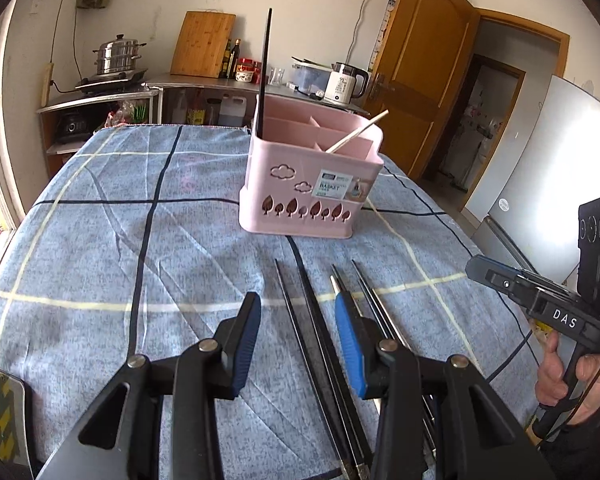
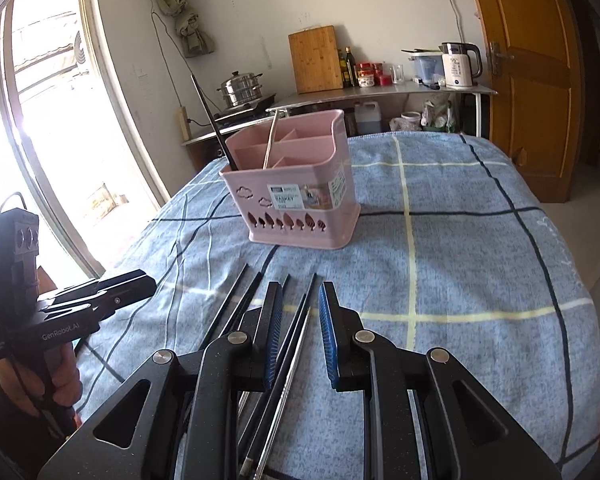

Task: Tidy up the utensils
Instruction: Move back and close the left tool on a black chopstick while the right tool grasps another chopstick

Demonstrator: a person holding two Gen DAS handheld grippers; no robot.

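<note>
chopsticks near ends behind left claw

A steel counter runs along the pale back wall. On the counter a cutting board leans against that wall, a white kettle at its right end. Right of the counter stands a wooden door; left of it, a bright window

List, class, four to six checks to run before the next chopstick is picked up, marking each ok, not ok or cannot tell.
1. Right hand-held gripper open: ok.
2. Left hand-held gripper open: ok.
3. Loose chopsticks lie between the right fingers: ok.
4. Only one chopstick inside that gap: not ok, several lie there.
5. Pink basket upright, compartments with room beside the black chopstick and wooden chopstick: ok.
6. Right fingers low enough to touch the blue checked cloth: cannot tell.
</note>
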